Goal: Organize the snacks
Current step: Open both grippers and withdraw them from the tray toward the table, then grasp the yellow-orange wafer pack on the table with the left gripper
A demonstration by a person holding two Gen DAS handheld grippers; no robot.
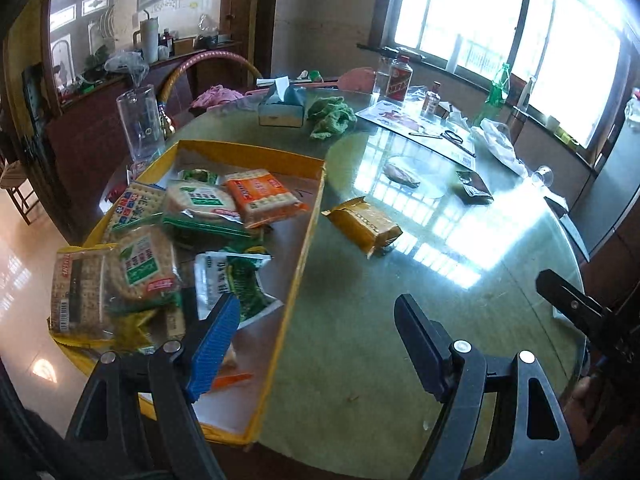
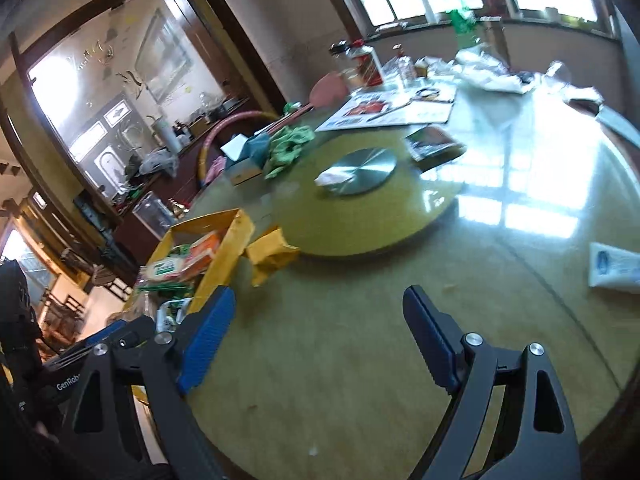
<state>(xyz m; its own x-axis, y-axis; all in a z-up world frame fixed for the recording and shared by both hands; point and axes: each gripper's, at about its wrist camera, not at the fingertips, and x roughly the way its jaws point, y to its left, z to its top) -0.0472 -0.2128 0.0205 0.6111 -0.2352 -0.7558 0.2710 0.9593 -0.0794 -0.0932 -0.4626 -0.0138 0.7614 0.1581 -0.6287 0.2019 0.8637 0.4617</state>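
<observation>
Packets (image 1: 192,216) already fill most of the yellow tray (image 1: 304,216) ahead-left of the left tongs (image 1: 320,340), while one yellow packet (image 1: 362,226) lies on the table (image 1: 360,320) just outside it, ahead of both the left and right tongs (image 2: 320,336), all jaws spread and empty, so I judge the job nearly done.

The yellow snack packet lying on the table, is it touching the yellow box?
Apart. In the left wrist view a strip of bare green table shows between the yellow snack packet and the wall of the yellow box.
</observation>
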